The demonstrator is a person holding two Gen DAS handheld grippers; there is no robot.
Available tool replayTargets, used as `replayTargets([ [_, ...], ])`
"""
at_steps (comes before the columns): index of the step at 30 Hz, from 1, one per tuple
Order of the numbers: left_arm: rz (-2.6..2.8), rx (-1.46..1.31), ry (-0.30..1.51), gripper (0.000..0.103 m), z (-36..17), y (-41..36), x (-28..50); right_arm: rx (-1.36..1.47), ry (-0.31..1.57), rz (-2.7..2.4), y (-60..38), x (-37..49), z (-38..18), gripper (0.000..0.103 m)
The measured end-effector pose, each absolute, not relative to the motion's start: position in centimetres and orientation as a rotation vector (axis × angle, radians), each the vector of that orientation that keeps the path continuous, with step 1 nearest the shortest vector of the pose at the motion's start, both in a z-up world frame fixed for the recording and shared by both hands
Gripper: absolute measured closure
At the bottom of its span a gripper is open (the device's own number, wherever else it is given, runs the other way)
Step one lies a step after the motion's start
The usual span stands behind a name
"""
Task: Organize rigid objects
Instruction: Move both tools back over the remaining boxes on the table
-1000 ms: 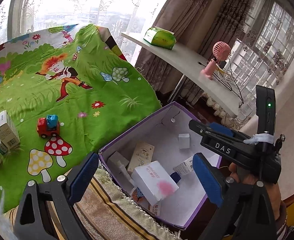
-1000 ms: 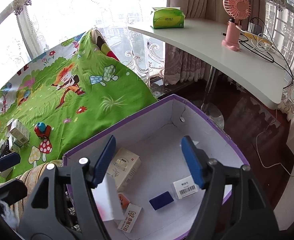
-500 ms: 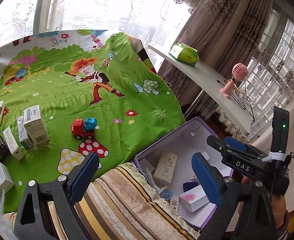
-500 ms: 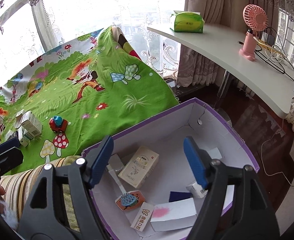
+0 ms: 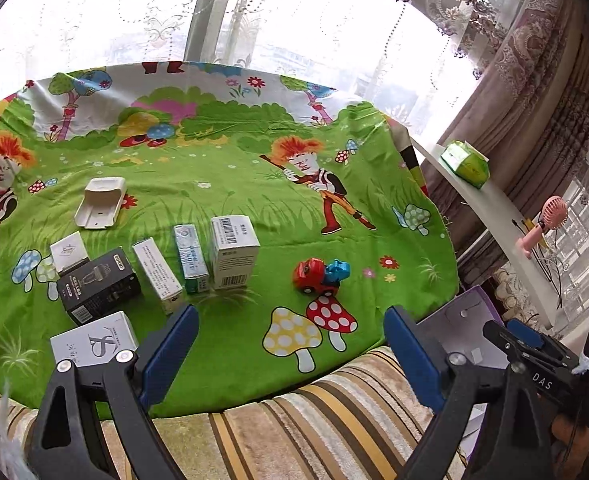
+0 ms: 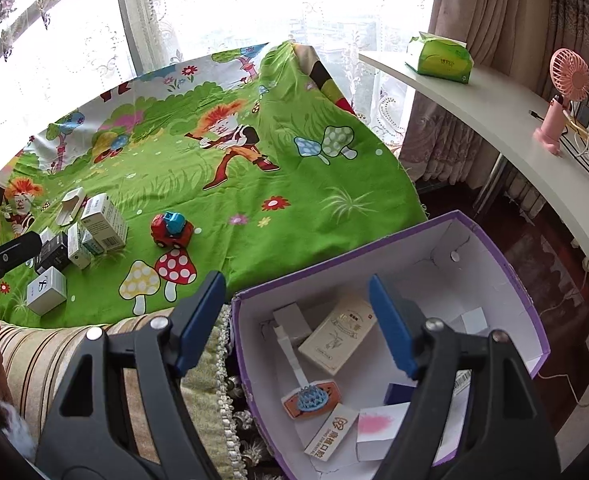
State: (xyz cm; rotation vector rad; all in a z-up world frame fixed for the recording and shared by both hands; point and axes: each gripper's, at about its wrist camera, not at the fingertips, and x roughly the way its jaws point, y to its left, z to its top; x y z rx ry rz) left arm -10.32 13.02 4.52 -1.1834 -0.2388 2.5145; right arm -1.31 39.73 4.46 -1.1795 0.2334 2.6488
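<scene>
**Picking the next piece off the mat**

Reaching for the red toy truck (image 5: 321, 276) at centre frame, I would straddle it squarely with my left gripper (image 5: 290, 356), wide open and empty. My right gripper (image 6: 296, 322), empty, jaws opening, hangs over the purple box (image 6: 494, 248), lower right.

Bright lace-curtained windows (image 5: 278, 28); brown drapes (image 6: 474, 12); white shelf (image 6: 506, 120); dark wooden floor (image 6: 534, 248).
</scene>
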Motion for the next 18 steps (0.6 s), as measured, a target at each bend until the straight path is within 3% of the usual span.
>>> replayTargets([
  [7,2.655,-1.285,-0.338,0.008,3.4,7.8,-11.6,-1.221,0.185,2.693,37.4,-2.8,4.2,0.025],
  [18,2.784,-1.573,-0.637,0.007,-0.1,0.3,-13.1,-1.286,0.121,2.736,34.7,-5.6,3.3,0.025],
])
